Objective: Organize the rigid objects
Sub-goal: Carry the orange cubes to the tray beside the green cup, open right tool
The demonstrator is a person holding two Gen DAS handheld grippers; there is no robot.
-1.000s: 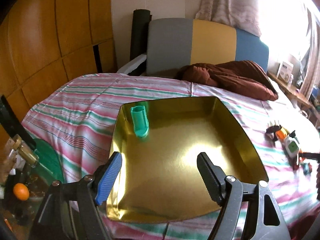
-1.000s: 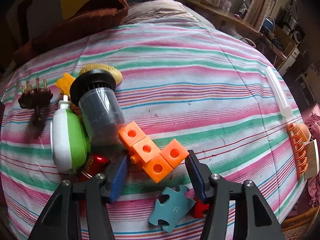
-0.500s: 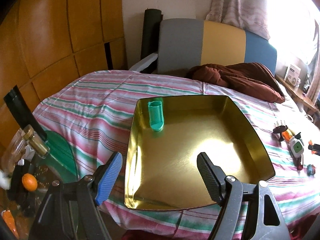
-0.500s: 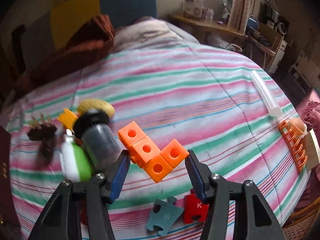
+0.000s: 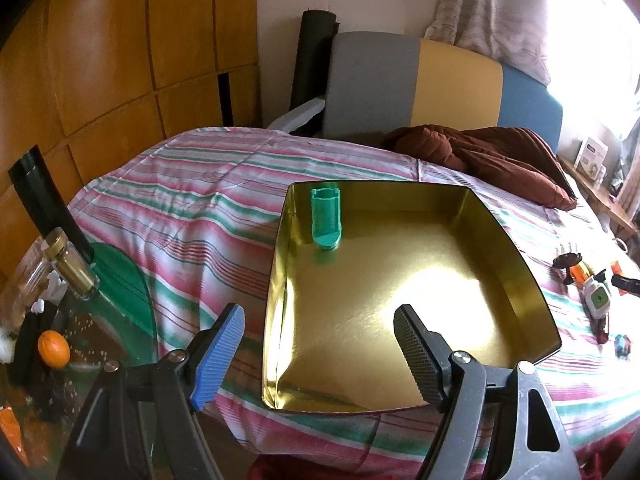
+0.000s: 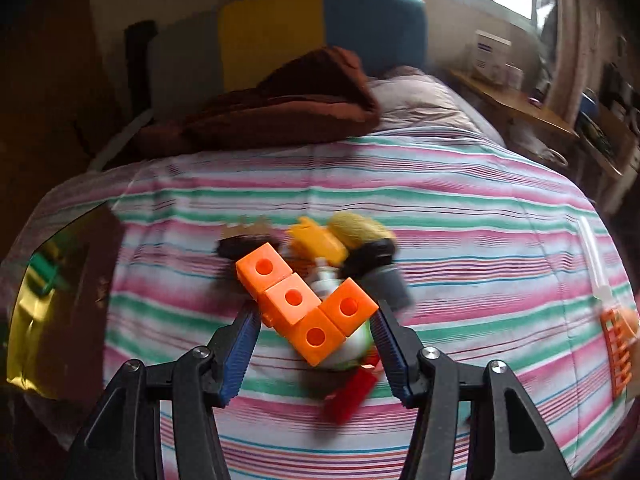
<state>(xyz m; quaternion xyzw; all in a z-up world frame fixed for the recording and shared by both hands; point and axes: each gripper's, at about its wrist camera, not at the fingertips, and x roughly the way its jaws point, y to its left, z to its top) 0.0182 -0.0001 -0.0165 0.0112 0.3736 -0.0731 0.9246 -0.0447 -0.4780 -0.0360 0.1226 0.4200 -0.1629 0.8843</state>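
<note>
blocks: orange cube cluster (image 6: 306, 306) now clear of the bed, clamped in right gripper (image 6: 314, 334) jaws; a second ago it lay in the pile (image 6: 352, 248)
tray: gold tray (image 5: 516, 276) near bed's left edge, holds only a green piece (image 5: 326, 220)
left gripper (image 5: 316, 344): jaws open, empty, over tray's near edge
next: likely carry to tray

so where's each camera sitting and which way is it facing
Left wrist: on the left gripper, open, facing down at the gold tray holding a green piece.
Right wrist: on the right gripper, facing the striped bedspread, jaws clamping the orange blocks.
Shared: tray, bedspread, toy pile.
</note>
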